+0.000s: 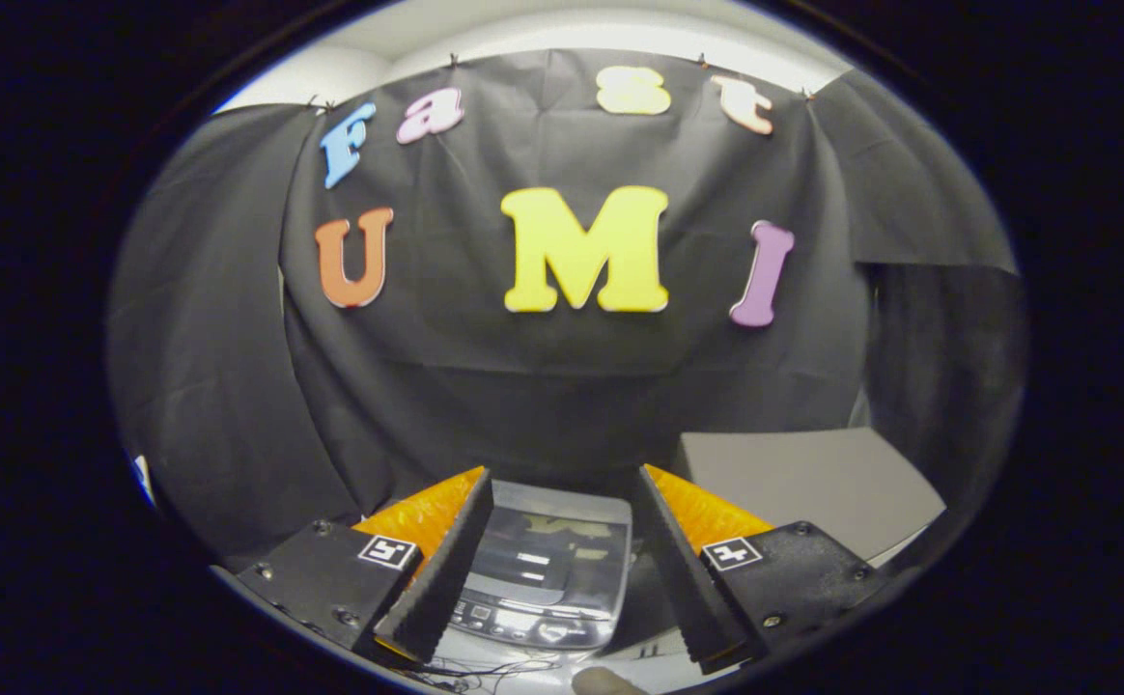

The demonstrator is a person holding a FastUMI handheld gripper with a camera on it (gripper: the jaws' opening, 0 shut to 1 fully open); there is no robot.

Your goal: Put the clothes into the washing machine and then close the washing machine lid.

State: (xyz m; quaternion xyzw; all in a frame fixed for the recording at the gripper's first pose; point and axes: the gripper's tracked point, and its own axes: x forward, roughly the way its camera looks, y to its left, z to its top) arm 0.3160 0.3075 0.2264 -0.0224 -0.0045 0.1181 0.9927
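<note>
1. Washer (547, 569): a small top-loading unit, seen from above, sitting low between the two fingers and slightly ahead of them. Its lid (552, 545) is down, glossy and dark-tinted, with reflections of the ceiling light showing across it.
2. A control strip (523, 618) runs along the washer's near edge, with a row of small buttons; the markings are too small to make out.
3. Clothes: none can be made out on or beside the washer; the inside of the drum cannot be seen through the reflective lid.
4. Gripper (562, 565): fingers spread wide apart, with the washer's full width showing in the gap. Nothing is held, and neither finger touches the washer or anything else; the tool hangs above it.
5. Each finger's base plate carries a small square marker tag (387, 552), one on the left and one on the right.
6. Thin cables (485, 668) lie on the pale surface just in front of the washer, near the finger bases.
7. A small rounded tan object (605, 681) sits at the very near edge below the washer; what it is cannot be told.
8. A grey flat box (803, 478) lies to the right of the washer, beyond the right finger, apart from the washer.
9. Black cloth wall (562, 386) hangs behind everything, draped in folds, with a pale ceiling above it.
</note>
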